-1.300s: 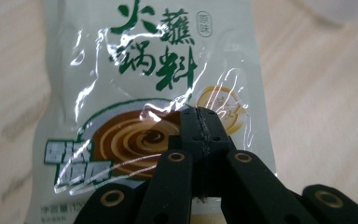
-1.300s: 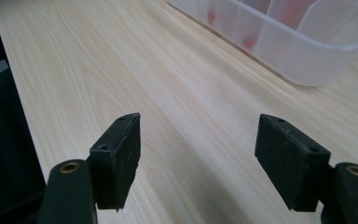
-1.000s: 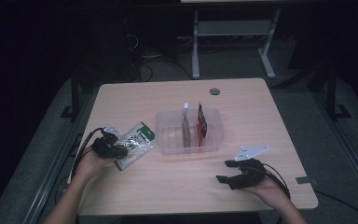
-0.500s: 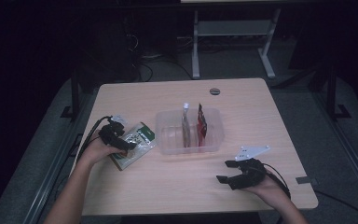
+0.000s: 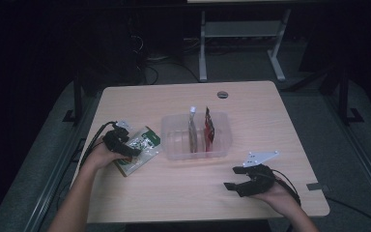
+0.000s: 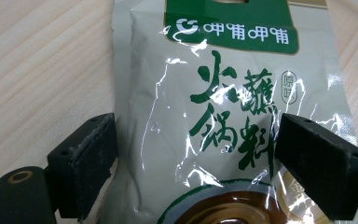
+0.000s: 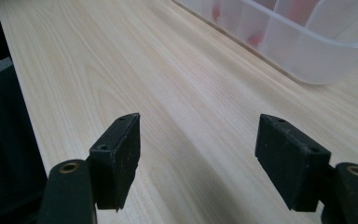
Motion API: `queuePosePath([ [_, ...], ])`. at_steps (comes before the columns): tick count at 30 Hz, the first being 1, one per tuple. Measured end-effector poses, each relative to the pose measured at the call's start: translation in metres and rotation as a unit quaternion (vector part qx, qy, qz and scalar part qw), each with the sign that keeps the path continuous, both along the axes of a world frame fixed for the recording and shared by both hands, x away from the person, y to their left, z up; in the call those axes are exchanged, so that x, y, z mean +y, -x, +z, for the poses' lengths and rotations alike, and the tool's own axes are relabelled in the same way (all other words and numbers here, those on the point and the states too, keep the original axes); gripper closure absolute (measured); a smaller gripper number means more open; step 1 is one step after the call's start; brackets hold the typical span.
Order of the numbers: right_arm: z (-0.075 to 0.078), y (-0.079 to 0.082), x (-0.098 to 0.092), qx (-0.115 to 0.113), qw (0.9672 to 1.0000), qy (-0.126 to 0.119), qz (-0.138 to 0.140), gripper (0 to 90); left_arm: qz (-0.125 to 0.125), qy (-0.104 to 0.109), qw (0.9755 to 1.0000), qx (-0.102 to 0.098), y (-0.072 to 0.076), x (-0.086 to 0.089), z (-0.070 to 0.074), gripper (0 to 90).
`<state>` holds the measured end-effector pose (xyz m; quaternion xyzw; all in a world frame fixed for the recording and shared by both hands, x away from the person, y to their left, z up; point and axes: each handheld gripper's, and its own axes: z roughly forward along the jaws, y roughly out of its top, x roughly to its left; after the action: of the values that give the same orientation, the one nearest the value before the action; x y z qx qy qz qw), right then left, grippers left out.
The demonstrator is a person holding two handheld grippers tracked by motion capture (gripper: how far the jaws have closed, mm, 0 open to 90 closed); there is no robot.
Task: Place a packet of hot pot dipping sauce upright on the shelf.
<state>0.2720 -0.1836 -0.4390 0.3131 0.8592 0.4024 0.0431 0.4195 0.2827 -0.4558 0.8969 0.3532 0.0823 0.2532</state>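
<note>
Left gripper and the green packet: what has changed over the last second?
The left gripper slid a little forward over the green packet and its jaws have just opened; they now straddle the packet, which lies flat on the table, without pressing it. The right gripper, open, and the clear tub stayed put.

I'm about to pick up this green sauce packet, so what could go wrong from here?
The packet lies flat between the left gripper's open jaws, and its glossy film may slip or crumple when they shut. The clear bin already holds two upright packets, which could tip if bumped while placing it.
</note>
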Motion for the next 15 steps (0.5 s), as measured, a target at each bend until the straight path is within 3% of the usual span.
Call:
queuePosePath([
  [5,-0.0001,0.0003,0.0004,-0.001,1.0,0.001,0.001,30.5,-0.008,-0.01,0.9999,0.001,0.0029,-0.0022,0.003,20.4],
  [9,-0.0003,0.0002,0.0002,-0.001,1.0,0.004,0.0,30.8,-0.013,-0.021,0.9997,-0.002,0.0054,-0.0021,0.0067,33.8],
  [15,-0.0009,0.0002,0.0005,0.002,1.0,0.003,0.0,30.9,-0.01,-0.01,0.9998,-0.012,0.0099,0.0014,0.008,59.8],
])
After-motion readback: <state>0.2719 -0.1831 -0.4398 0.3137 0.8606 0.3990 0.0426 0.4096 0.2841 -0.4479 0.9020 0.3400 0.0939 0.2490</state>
